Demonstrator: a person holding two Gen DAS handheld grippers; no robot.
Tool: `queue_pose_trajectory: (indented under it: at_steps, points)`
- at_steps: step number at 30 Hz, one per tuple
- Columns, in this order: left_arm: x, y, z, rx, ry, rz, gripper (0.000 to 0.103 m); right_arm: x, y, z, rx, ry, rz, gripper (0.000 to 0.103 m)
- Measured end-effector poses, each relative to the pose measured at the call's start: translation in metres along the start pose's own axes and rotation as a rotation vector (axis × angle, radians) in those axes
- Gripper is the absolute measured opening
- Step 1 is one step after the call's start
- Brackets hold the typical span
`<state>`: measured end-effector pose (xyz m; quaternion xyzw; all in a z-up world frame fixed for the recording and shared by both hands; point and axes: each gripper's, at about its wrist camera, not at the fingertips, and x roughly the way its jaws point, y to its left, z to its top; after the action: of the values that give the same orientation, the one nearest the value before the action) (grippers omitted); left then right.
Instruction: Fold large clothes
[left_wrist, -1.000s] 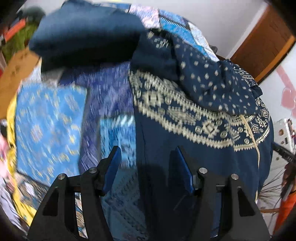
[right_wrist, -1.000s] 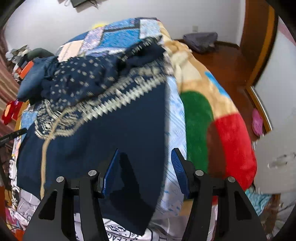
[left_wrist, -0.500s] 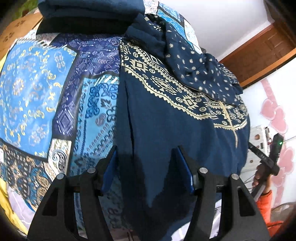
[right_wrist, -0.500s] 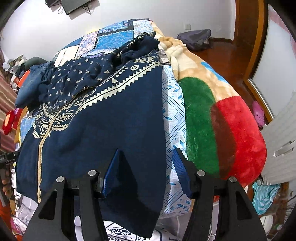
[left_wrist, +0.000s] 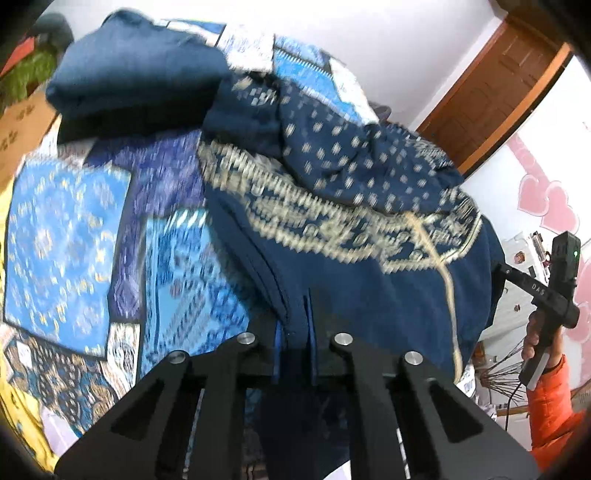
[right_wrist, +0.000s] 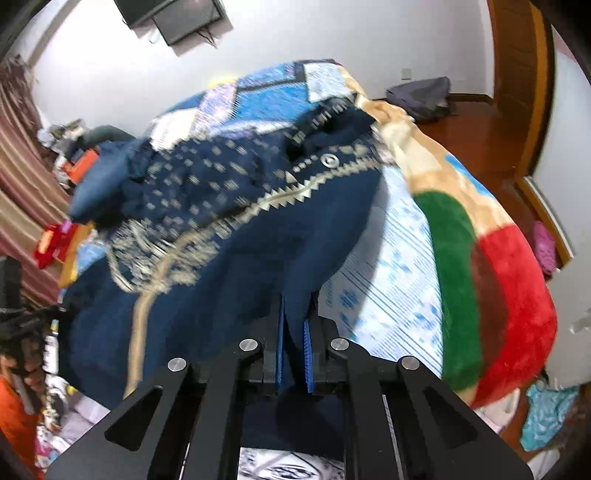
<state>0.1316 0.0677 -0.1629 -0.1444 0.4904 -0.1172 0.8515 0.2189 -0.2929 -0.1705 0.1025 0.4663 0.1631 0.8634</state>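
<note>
A large navy sweater (left_wrist: 354, 280) with a cream patterned band and a dotted hood lies on the bed. It also shows in the right wrist view (right_wrist: 236, 266). My left gripper (left_wrist: 295, 328) is shut on the sweater's near hem at its left edge. My right gripper (right_wrist: 295, 332) is shut on the near hem at its right edge. The cloth rises in a fold between each pair of blue pads. The rest of the hem hangs below the grippers, out of sight.
The bed has a blue patchwork quilt (left_wrist: 74, 236) and a red, green and tan blanket (right_wrist: 491, 258). A folded blue garment (left_wrist: 136, 81) lies at the far end. A wooden door (left_wrist: 491, 92) stands beyond. The other hand's gripper handle (left_wrist: 554, 295) shows at right.
Both grippers were open over the hem and have closed on it. The sweater's near edge now bunches and lifts between the pads.
</note>
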Motion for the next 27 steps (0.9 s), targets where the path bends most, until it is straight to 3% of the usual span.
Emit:
queue_pose_trajectory:
  at_steps: [7,11,14,16,20,24,27]
  points:
    - [-0.036,-0.014,0.063,0.020,-0.148,-0.093,0.009,-0.016,0.021,0.052,-0.042,-0.059,0.099,0.007]
    - [-0.042,-0.007,0.113,-0.017,-0.225,-0.121,0.009,-0.017,0.027,0.087,-0.078,-0.121,0.085,0.007]
    - [-0.035,0.008,0.151,-0.068,-0.270,-0.092,0.009,-0.014,0.022,0.121,-0.080,-0.183,0.034,0.007]
    - [-0.020,0.019,0.171,-0.089,-0.291,-0.018,0.009,-0.005,0.011,0.143,-0.057,-0.203,0.002,0.007]
    - [0.030,0.042,0.190,-0.127,-0.239,0.059,0.009,0.032,-0.016,0.163,-0.006,-0.171,-0.073,0.007]
    - [0.084,0.058,0.189,-0.135,-0.127,0.126,0.010,0.080,-0.036,0.158,0.032,-0.068,-0.085,0.007]
    - [0.100,0.060,0.184,-0.120,-0.105,0.167,0.010,0.094,-0.035,0.151,0.000,-0.055,-0.119,0.008]
